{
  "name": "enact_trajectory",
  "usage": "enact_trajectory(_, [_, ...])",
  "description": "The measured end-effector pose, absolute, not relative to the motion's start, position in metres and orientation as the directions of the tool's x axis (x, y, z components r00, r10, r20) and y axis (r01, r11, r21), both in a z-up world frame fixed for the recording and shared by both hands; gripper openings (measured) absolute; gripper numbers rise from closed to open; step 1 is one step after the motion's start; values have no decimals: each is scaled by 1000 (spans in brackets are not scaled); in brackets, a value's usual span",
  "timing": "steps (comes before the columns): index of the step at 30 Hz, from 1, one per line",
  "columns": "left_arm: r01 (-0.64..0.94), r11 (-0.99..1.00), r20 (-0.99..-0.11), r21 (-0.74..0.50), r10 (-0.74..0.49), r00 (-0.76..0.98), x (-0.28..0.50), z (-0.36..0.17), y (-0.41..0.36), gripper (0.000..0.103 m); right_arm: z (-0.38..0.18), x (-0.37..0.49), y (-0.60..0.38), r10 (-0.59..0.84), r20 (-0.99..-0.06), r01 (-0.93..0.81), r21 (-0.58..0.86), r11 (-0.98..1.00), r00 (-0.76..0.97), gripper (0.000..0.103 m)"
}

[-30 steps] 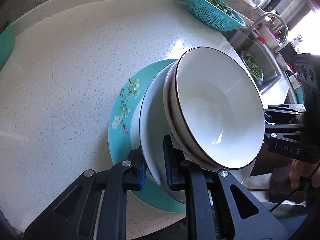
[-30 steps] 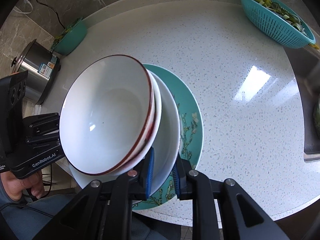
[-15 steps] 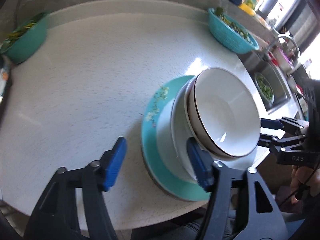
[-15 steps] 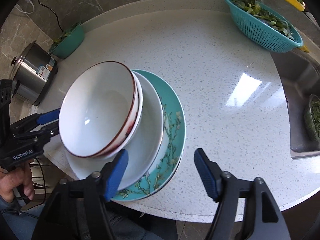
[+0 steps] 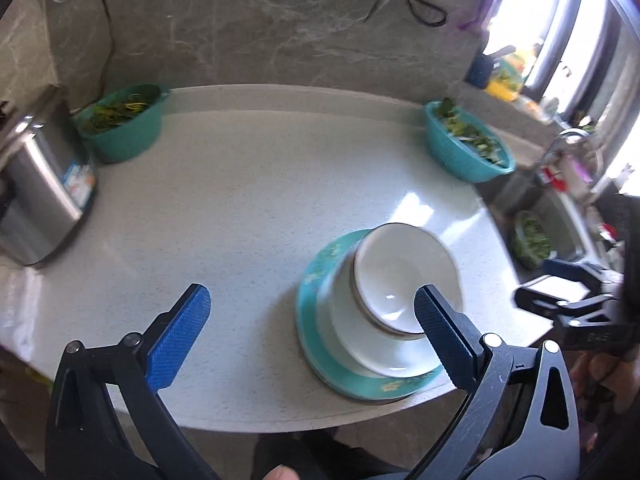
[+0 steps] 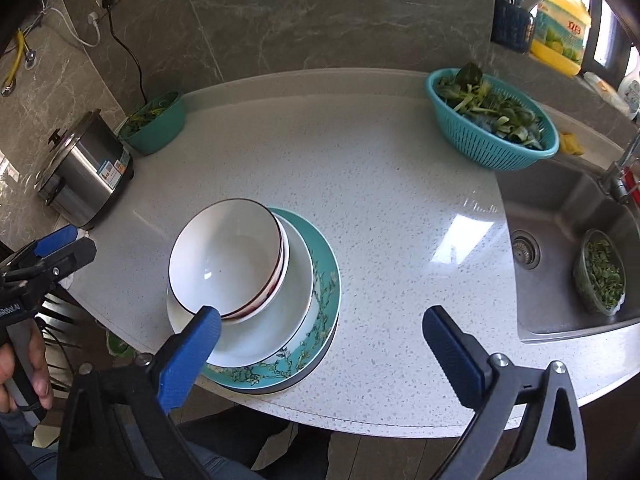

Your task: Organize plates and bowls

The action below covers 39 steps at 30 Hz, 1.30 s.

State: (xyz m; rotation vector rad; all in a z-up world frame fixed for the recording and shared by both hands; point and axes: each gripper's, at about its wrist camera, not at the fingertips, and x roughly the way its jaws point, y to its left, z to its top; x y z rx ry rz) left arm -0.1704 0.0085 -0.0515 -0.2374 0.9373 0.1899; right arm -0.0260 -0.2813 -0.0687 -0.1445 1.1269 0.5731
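On a speckled counter (image 6: 380,184), bowls (image 6: 226,256) sat stacked on plates (image 6: 316,292) near the front edge as the left gripper (image 5: 312,320) and right gripper (image 6: 320,340) hung above, jaws opening wide, empty.

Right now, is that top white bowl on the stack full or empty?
Empty. The top bowl shows a bare, glossy white inside with nothing in it, and it sits nested in the bowl beneath, on the plates.

Only "nRobot.AI" reads, on the left gripper (image 6: 52,256).
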Motion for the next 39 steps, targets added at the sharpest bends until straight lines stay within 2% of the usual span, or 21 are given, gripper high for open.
enact_trajectory(1, [-295,949,-836,-107,74,544,-166,-53,9,103,-68,-27,-280,351,-883,-494,166,853,310,103])
enact_trajectory(3, [-296,943,-869,-150,16,494,-155,-54,16,103,-67,-29,-277,351,-883,-480,171,860,313,103])
enact_trajectory(8, [-308,915,-884,-260,-98,457,-154,-67,34,103,-62,-37,-268,344,-875,-434,179,883,339,103])
enact_trajectory(11, [-299,918,-896,-262,-115,429,-149,-74,32,103,-60,-37,-260,333,-879,-411,179,894,342,103])
enact_trajectory(18, [-302,938,-911,-169,-32,411,-143,-75,20,103,-53,-43,-249,306,-894,-394,166,904,327,103])
enact_trajectory(22, [-291,956,-913,-30,92,397,-142,-69,7,103,-48,-47,-244,285,-908,-384,155,910,308,103])
enact_trajectory(39, [-227,973,-883,-47,65,464,-144,-29,-19,103,-14,-60,-238,242,-900,-379,95,920,363,103])
